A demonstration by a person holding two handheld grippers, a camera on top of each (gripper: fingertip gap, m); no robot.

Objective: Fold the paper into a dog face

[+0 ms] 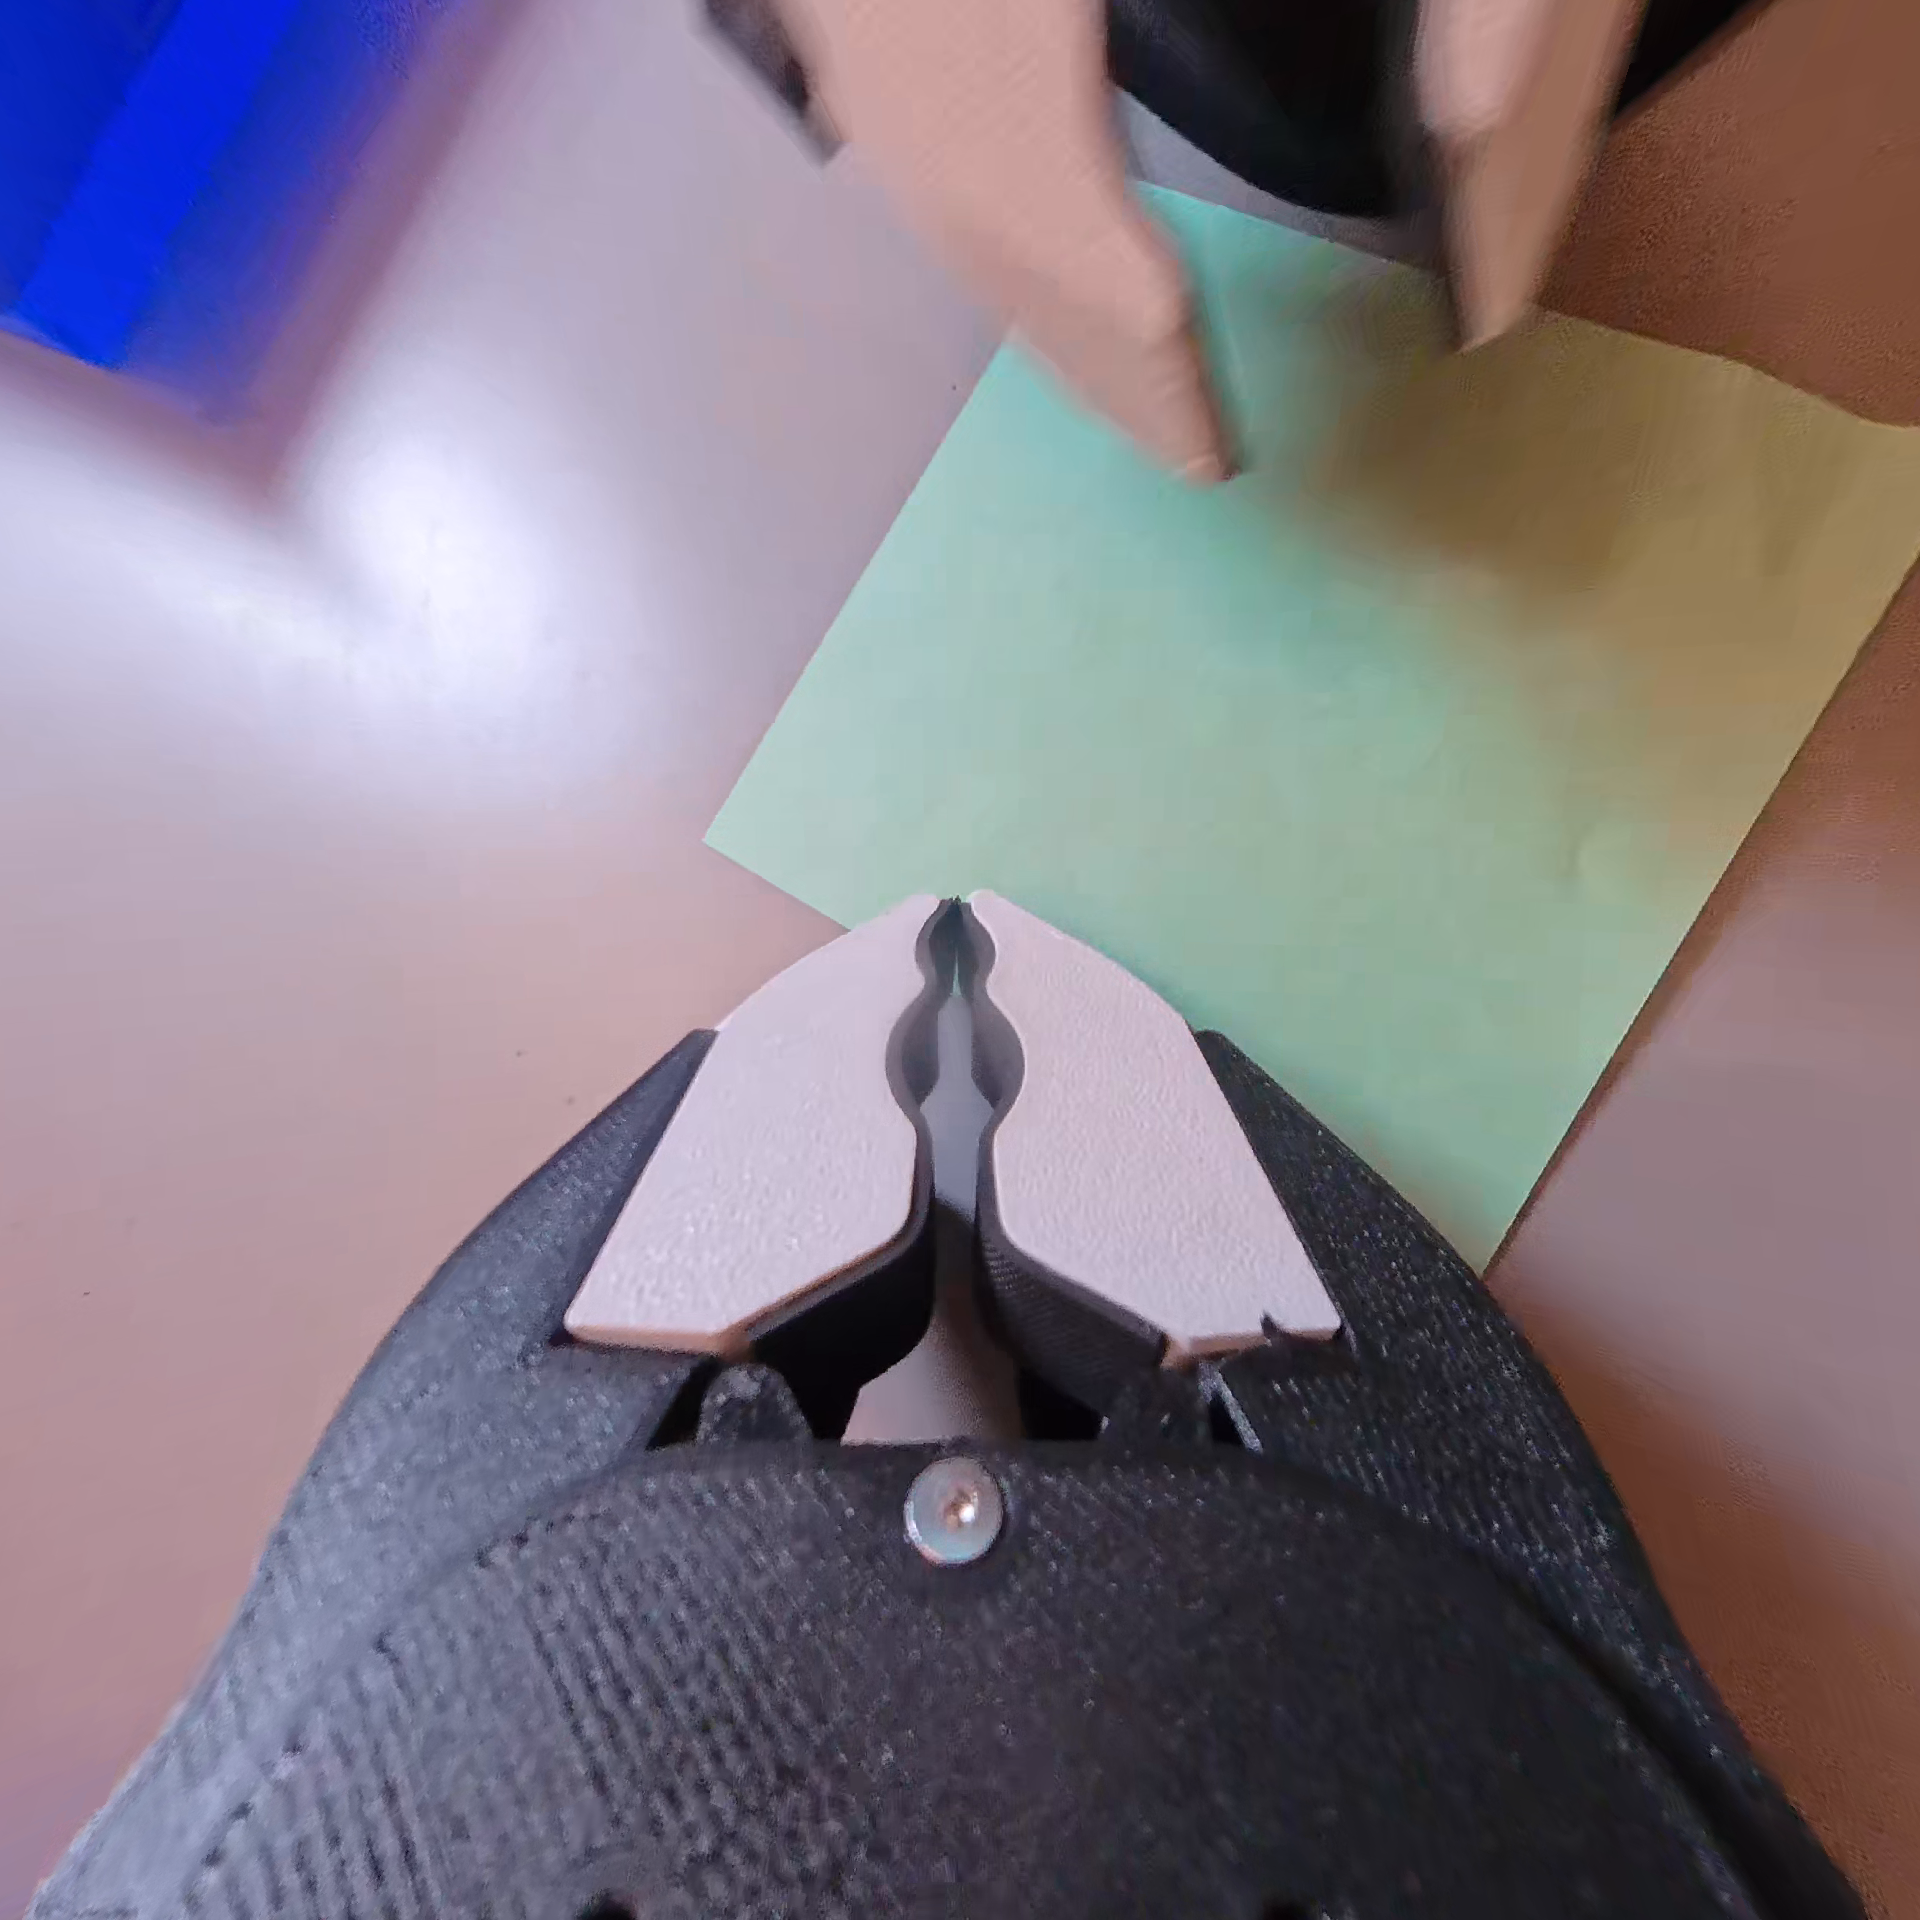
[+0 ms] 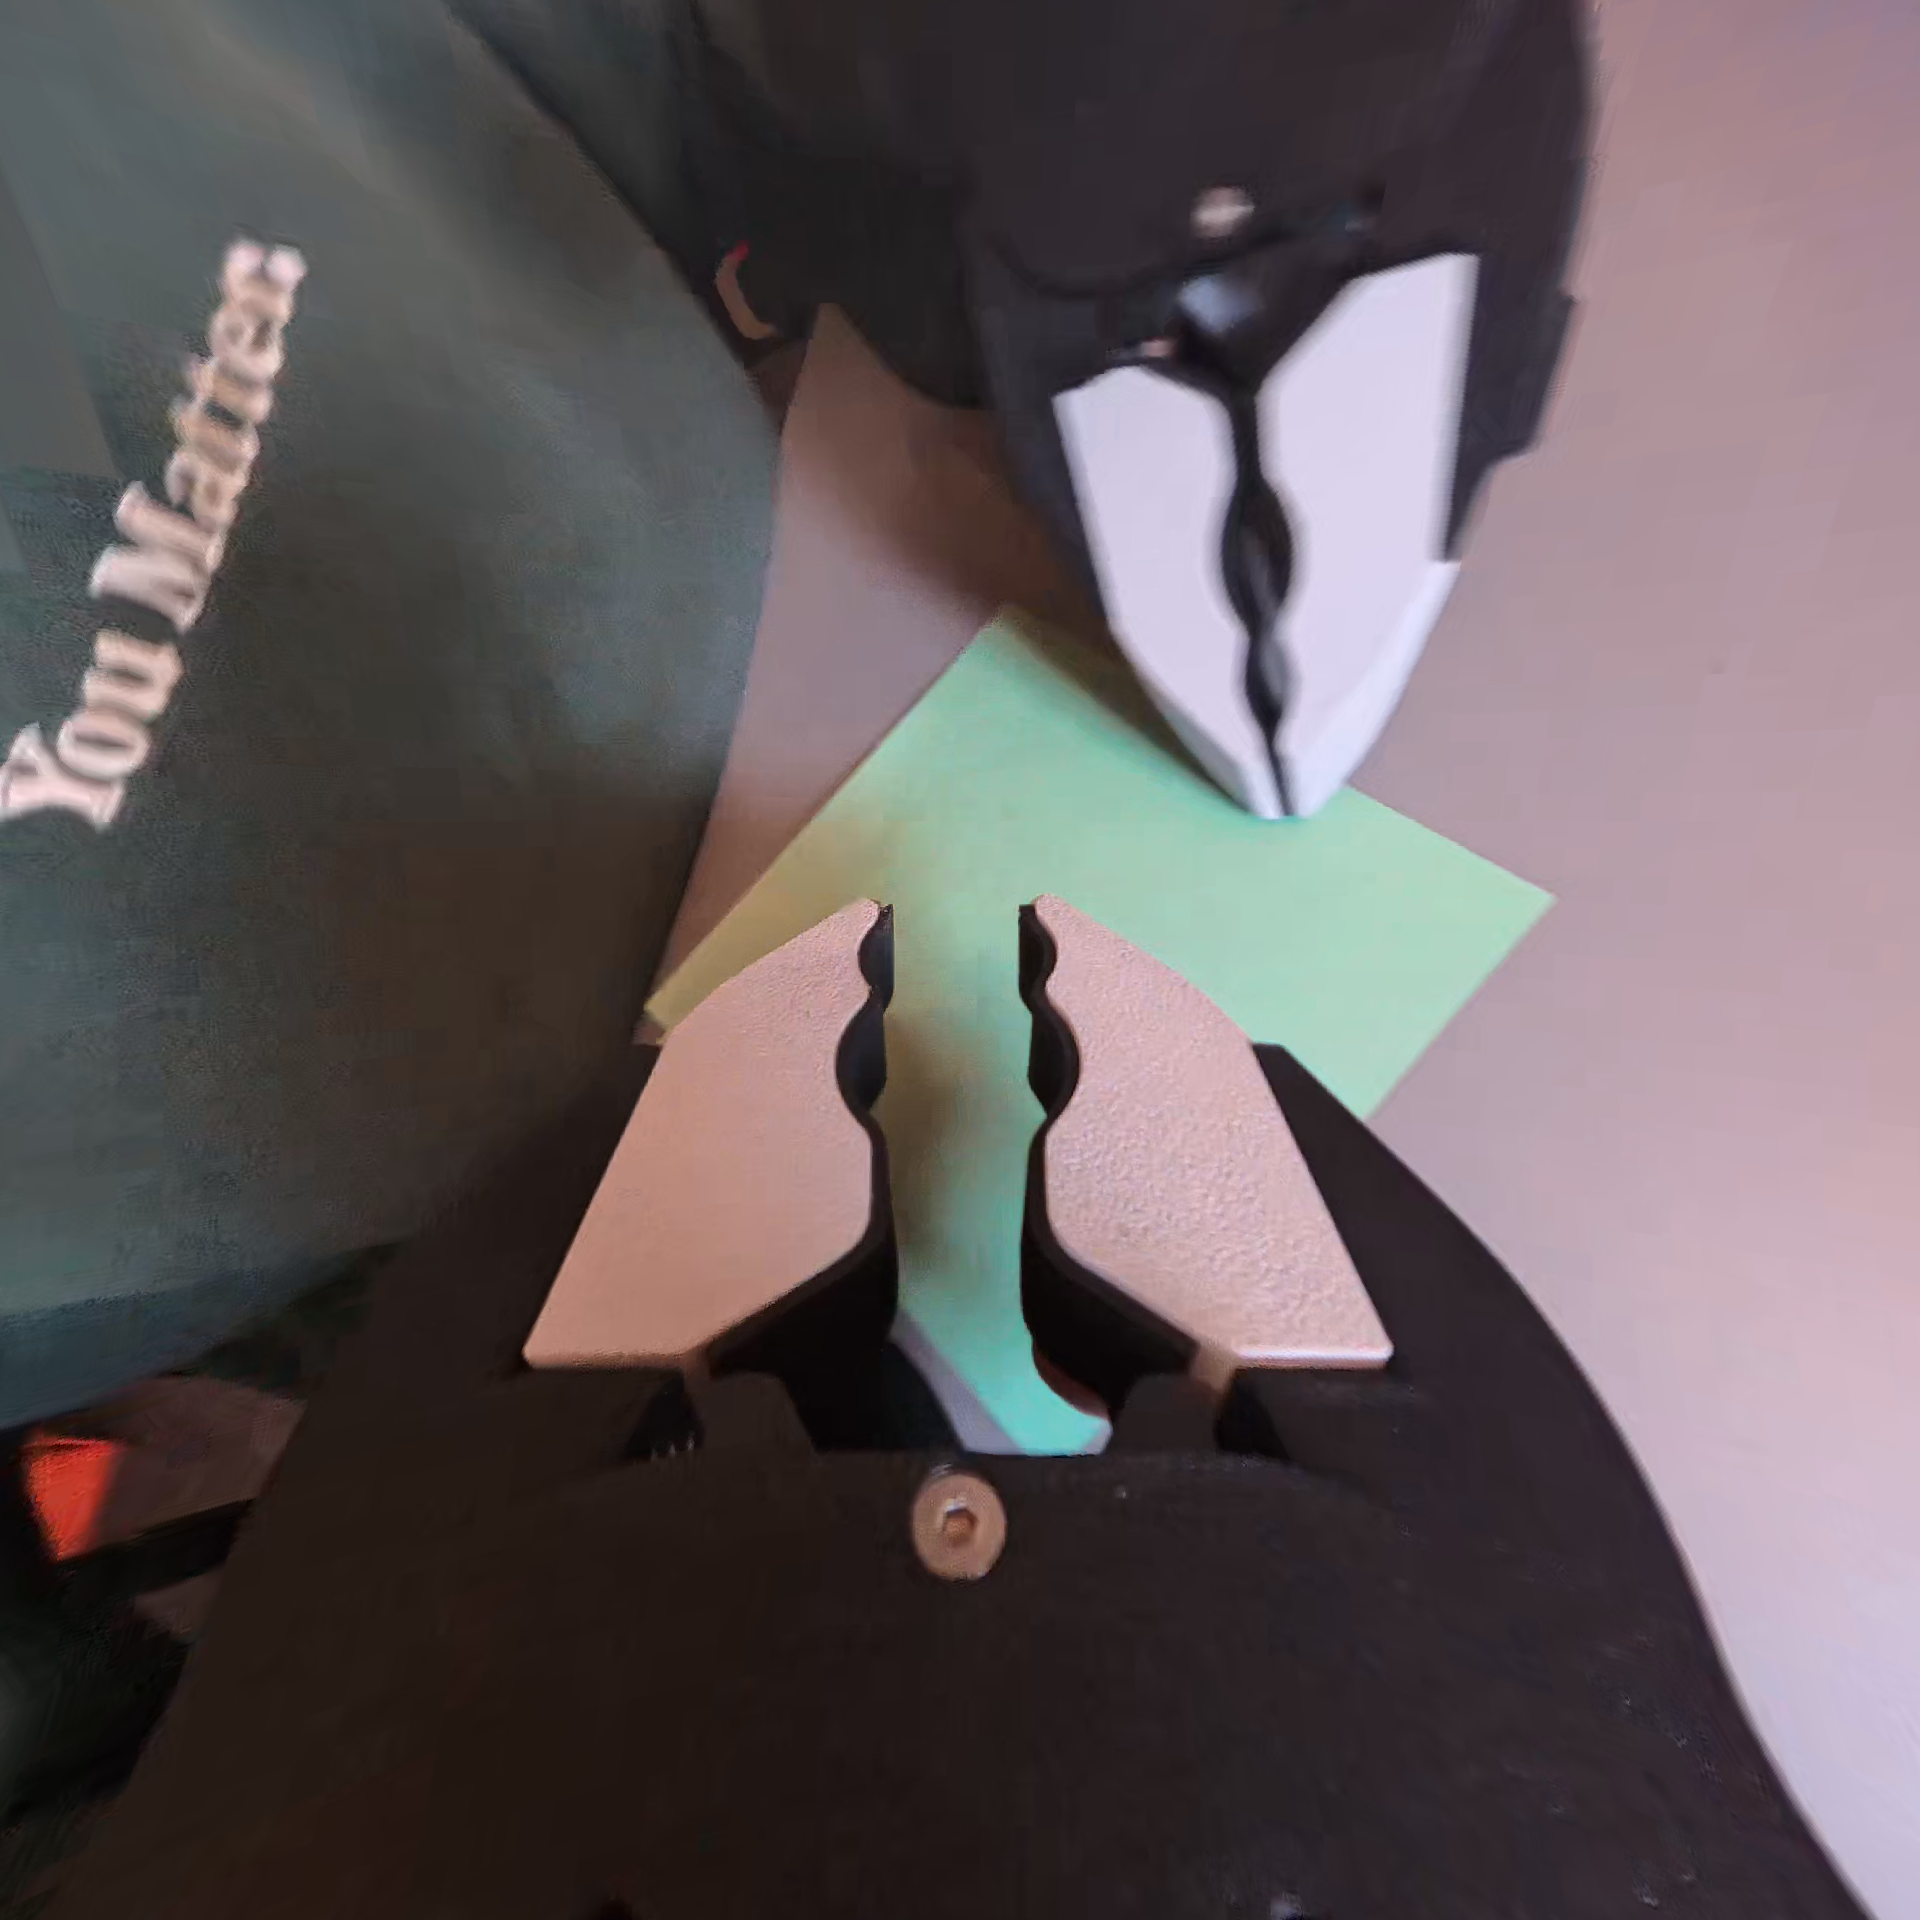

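A light green square of paper [image 1: 1299, 727] lies flat on the table. My left gripper [image 1: 958, 906] is shut, with its tips resting at the paper's near edge. In the right wrist view this gripper [image 2: 1278, 805] points down onto the far edge of the paper [image 2: 1195, 935]. My right gripper [image 2: 956, 914] is open over the paper's near corner, which runs between its fingers with a white underside showing low down. In the left wrist view the right gripper [image 1: 1340, 405] is blurred, open above the far side of the paper.
The table [image 1: 364, 1039] is smooth and pinkish brown. A blurred blue object [image 1: 125, 187] lies at the far left. A person's dark green sweatshirt [image 2: 364, 623] fills the left of the right wrist view, close to the paper. My hands' fingertips stand some 9 centimetres from each other.
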